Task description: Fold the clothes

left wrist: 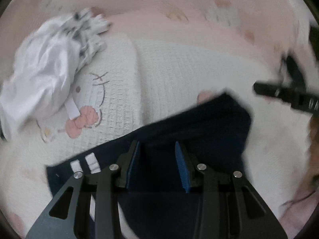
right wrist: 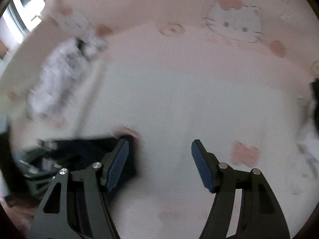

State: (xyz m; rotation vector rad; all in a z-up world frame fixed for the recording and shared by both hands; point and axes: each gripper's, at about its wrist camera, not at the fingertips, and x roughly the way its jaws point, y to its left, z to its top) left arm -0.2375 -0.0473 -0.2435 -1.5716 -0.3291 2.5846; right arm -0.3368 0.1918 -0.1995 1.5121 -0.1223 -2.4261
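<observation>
Over navy garment (left wrist: 179, 123), left hand-held gripper (left wrist: 158, 160) parted, gripping nothing

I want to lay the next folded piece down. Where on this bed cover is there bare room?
The widest free patch is the white waffle-textured bed cover beyond the right tongs, between the crumpled white garment and the pink border. It is crowded at the near left, where the folded navy garment with white stripes lies under the left tongs.
</observation>
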